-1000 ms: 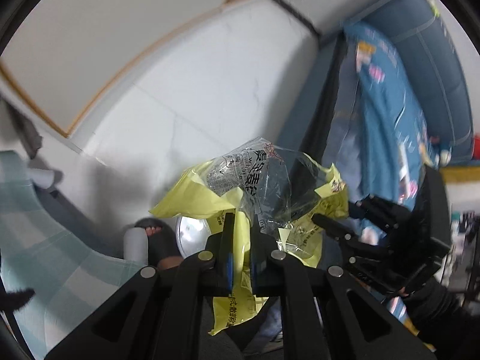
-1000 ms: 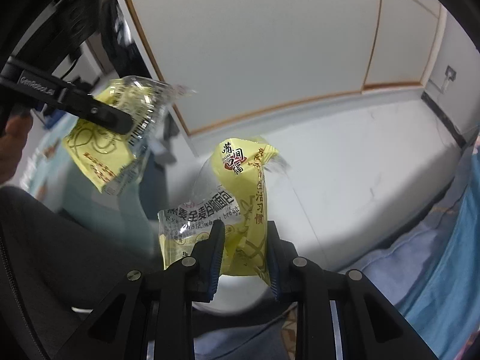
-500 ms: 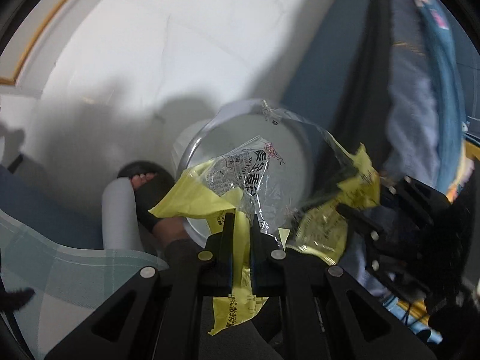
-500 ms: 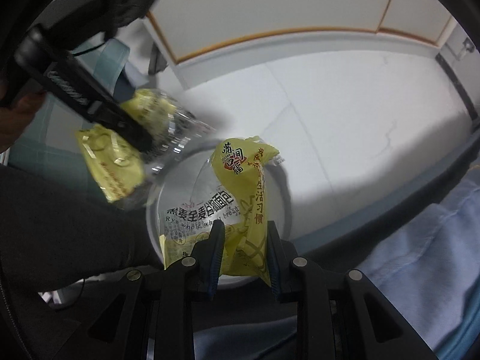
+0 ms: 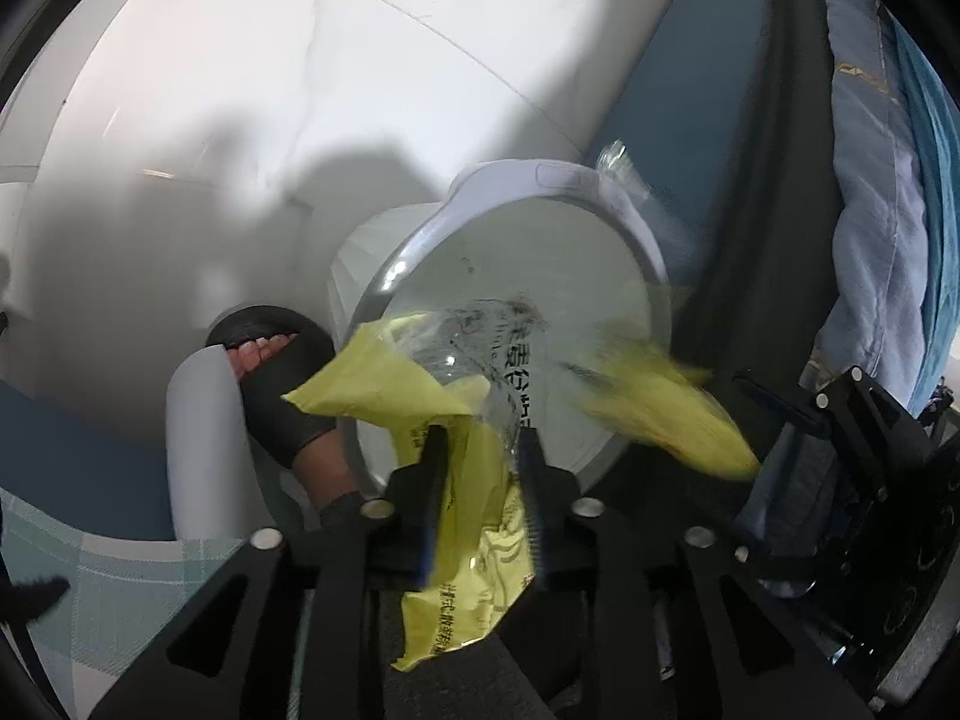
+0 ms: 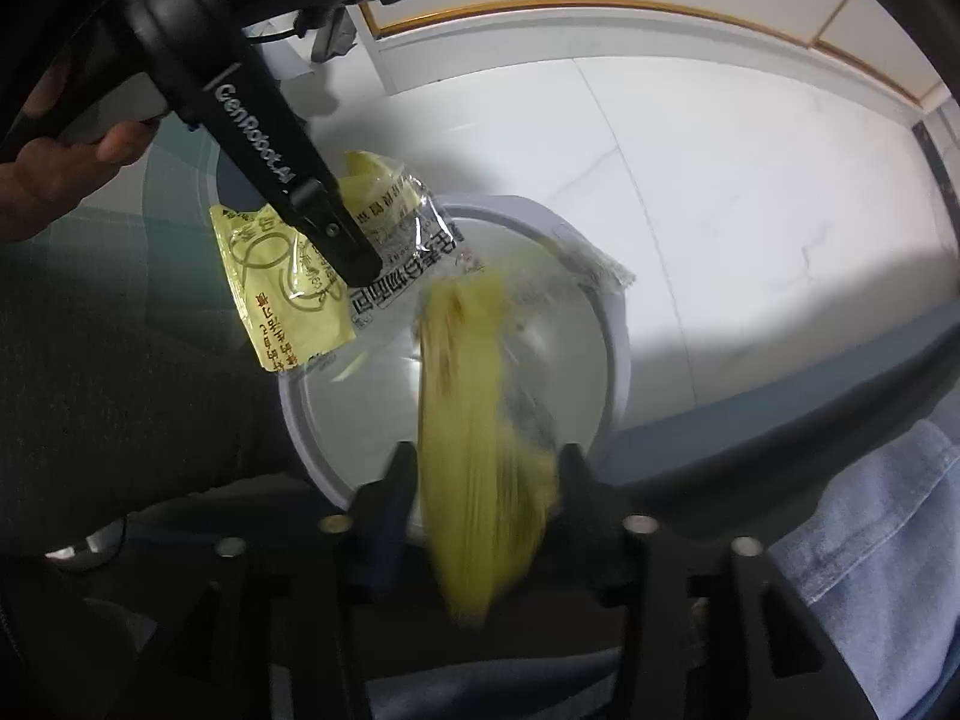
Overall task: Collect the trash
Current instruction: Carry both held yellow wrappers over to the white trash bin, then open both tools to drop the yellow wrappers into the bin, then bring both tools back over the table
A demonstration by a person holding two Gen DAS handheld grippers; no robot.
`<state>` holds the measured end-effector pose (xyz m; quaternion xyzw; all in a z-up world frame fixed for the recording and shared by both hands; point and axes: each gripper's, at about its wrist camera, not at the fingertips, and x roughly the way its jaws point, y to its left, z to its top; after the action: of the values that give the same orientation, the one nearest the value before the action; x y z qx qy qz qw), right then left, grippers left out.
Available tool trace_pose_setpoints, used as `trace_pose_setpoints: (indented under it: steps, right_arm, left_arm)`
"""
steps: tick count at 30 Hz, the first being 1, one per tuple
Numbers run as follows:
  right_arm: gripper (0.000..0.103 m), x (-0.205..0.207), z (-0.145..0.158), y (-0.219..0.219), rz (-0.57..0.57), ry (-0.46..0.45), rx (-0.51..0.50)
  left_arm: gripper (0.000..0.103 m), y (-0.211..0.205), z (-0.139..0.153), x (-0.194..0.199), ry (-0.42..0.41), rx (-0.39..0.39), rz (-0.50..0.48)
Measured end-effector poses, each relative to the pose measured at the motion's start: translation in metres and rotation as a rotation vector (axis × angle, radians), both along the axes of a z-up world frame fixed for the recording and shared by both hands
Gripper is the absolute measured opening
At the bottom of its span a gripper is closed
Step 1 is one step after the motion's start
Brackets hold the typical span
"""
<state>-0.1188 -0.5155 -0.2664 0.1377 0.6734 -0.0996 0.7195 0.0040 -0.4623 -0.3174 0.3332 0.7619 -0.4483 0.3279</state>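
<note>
Wrappers hang over the white bin (image 5: 528,276), whose open mouth faces both cameras. The left gripper (image 5: 480,450) has just been opening its jaws to a narrow gap; the yellow-and-clear wrapper (image 5: 462,420) sits loose between them. The right gripper (image 6: 486,468), jaws just opened wide, has a blurred yellow wrapper (image 6: 474,420) between them, the left one's at ten o'clock
</note>
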Motion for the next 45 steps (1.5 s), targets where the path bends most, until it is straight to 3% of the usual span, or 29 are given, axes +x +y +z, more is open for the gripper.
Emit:
trace_pose_setpoints:
  steps: [1,4,10,13,20,29,36,41,45]
  right_arm:
    - [0.059,-0.001,0.002,0.000,0.001,-0.008,-0.005]
    - [0.065,-0.003,0.006,0.003,0.003,-0.034,-0.017]
    - [0.066,-0.007,0.014,0.009,0.032,-0.056,0.000]
    - [0.066,-0.010,0.016,0.008,0.023,-0.067,0.009]
    - [0.066,-0.014,0.045,-0.009,-0.097,-0.176,0.062]
    - [0.068,-0.014,0.142,-0.026,-0.228,-0.491,-0.014]
    - [0.078,-0.006,0.225,-0.017,-0.215,-0.759,-0.079]
    - [0.086,0.006,0.275,0.012,-0.164,-0.918,-0.105]
    - [0.094,0.020,0.307,0.046,-0.110,-1.031,-0.091]
  left_arm:
    - [0.034,0.000,0.001,0.000,-0.005,-0.002,0.003]
    - [0.042,0.000,0.005,0.003,-0.003,-0.019,0.031]
    - [0.057,0.005,0.002,0.010,0.004,-0.010,0.074]
    - [0.057,0.006,0.012,0.017,-0.009,-0.016,0.079]
    - [0.059,0.001,0.116,0.056,-0.148,-0.267,0.187]
    - [0.063,0.041,0.257,0.060,-0.506,-0.541,0.276]
    - [0.080,0.112,0.337,0.060,-0.760,-0.718,0.483]
    - [0.081,0.175,0.378,0.068,-0.991,-0.717,0.674]
    - [0.093,0.235,0.408,0.070,-1.165,-0.740,0.804]
